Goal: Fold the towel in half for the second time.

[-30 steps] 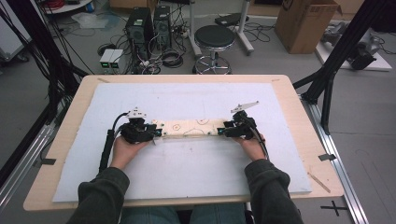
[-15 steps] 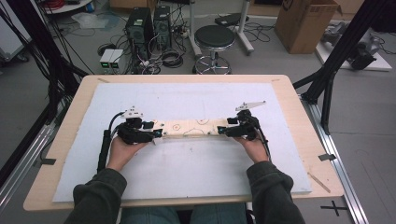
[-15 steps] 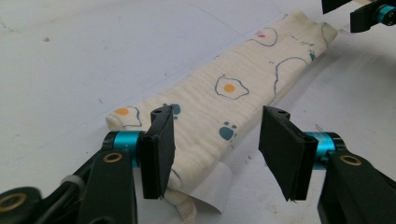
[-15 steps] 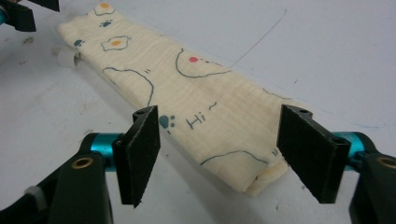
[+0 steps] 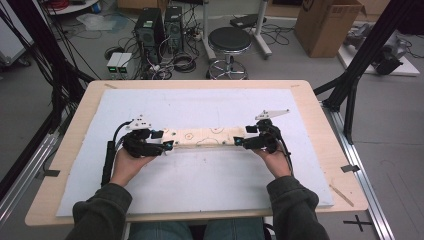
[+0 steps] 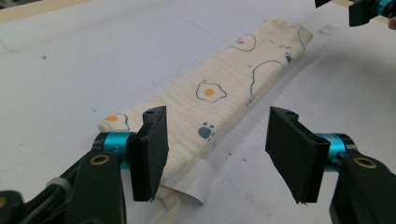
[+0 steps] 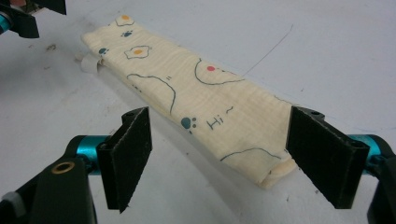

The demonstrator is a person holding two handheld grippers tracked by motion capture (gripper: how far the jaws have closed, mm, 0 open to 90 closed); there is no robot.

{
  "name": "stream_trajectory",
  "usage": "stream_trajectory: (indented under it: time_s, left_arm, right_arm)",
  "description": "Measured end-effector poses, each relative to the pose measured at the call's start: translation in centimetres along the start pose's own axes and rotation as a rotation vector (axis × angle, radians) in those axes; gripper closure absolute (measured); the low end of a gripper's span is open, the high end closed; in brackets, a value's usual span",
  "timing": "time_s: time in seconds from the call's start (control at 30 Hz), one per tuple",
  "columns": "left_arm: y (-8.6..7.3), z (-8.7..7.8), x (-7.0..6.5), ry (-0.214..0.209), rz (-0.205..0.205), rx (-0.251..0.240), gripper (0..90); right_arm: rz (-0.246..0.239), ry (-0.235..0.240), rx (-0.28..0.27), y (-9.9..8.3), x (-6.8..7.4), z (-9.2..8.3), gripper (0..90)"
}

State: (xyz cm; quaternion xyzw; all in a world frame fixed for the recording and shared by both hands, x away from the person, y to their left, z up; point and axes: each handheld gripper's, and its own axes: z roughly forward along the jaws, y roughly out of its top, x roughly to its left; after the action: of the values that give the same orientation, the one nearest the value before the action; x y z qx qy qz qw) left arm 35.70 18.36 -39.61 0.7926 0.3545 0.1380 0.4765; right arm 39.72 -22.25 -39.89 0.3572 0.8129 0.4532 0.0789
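We are letting go of the cloth (image 5: 202, 137). The fingers on both sides have just been opening, and in the earlier high views each gripper sat low and tight against an end of the folded strip; now both stand a touch higher and clear of it. The left gripper (image 6: 219, 156) has its fingers spread apart, the near end of the cloth lying under the gap and nothing pressed between the pads. The right gripper (image 7: 233, 158) is the same: fingers wide, the far end of the strip lying loose between them on the sheet, untouched.

The cloth itself has kept its place: a long, narrow, folded band lying flat across the middle of the white sheet (image 5: 200, 185) that covers the bench (image 5: 330, 150), stretched from one gripper to the other. We judge the fold is finished and set down, and the hands are backing away from it.

As for writing: the fabric is cream, printed with fried eggs, blue paw prints and wavy outlines, and in the right gripper view we can read "Hi~" beside a paw. A small white tag (image 6: 194, 179) sticks out at the left gripper's end; nothing on it is legible.
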Motion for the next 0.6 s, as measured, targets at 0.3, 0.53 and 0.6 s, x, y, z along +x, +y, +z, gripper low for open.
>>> stream_trajectory:
  time_s: [0.3, 0.53, 0.6]
  left_arm:
    - [0.1, -0.9, -0.5, 0.003, 0.020, -0.003, 37.8]
    - [0.1, -1.5, -0.8, 0.007, 0.032, 0.000, 36.9]
    - [0.0, -1.6, -1.0, 0.010, 0.039, 0.002, 36.5]
  right_arm:
    - [-0.005, -0.001, -0.012, 0.0, 0.4, -0.7, 20.4]
    - [-0.010, -0.001, -0.022, 0.0, 0.8, -1.2, 19.3]
    - [-0.011, -0.002, -0.023, -0.1, 0.9, -1.4, 19.0]
